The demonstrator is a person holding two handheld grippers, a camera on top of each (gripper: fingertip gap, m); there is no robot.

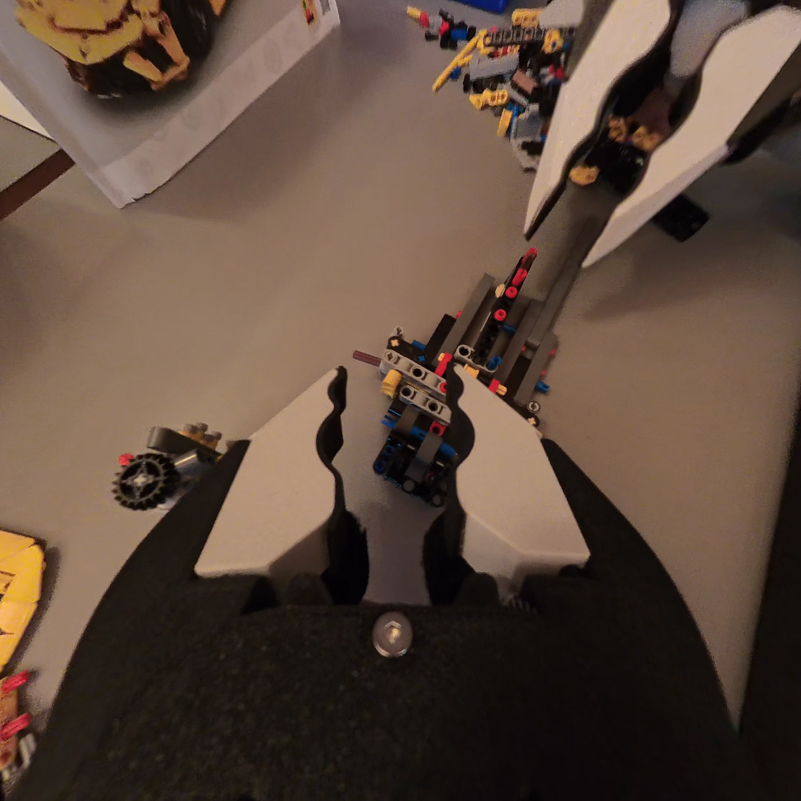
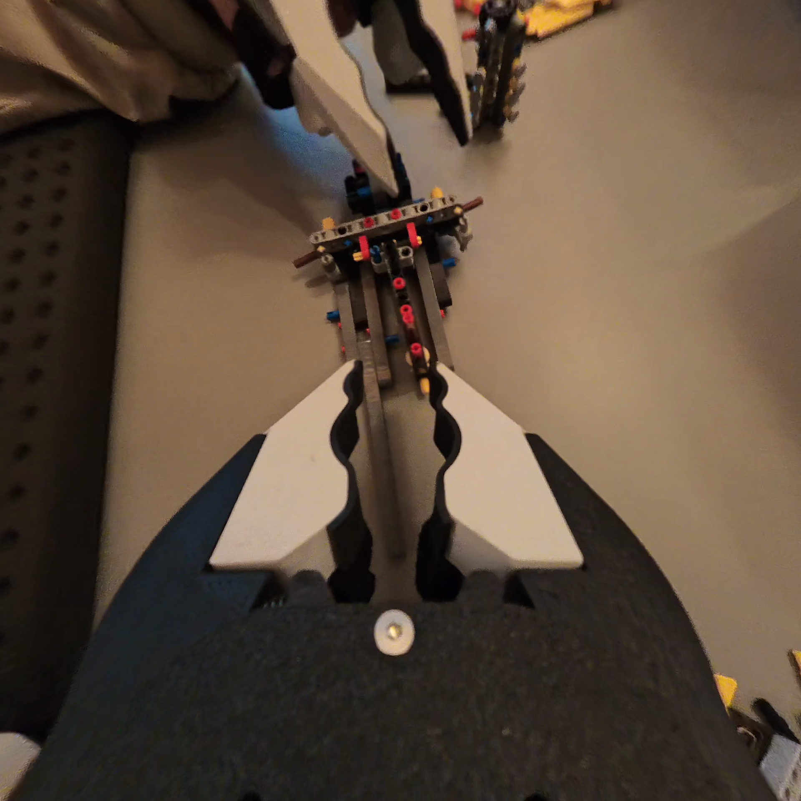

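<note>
A brick assembly (image 1: 459, 372) of grey and black beams with red, blue and yellow pins lies on the grey table (image 1: 303, 281). My left gripper (image 1: 396, 372) is open. The assembly's near end sits between its fingers, against the right fingertip (image 1: 459, 390). In the right wrist view one left fingertip (image 2: 385, 173) rests on the assembly (image 2: 390, 260), the other stands apart. My right gripper (image 2: 395, 366) is open at the opposite end. A long grey beam (image 2: 377, 433) of the assembly runs between its fingers, close to the left pad. The right gripper also shows in the left wrist view (image 1: 559, 247).
A white box (image 1: 173, 130) picturing a yellow vehicle stands far left. A pile of loose pieces (image 1: 498, 65) lies at the back. A black gear sub-assembly (image 1: 147, 477) and a yellow sheet (image 1: 17, 585) lie left. A dark perforated surface (image 2: 43, 346) borders the table. Across from one pair of fingers to the other is roughly 11 cm.
</note>
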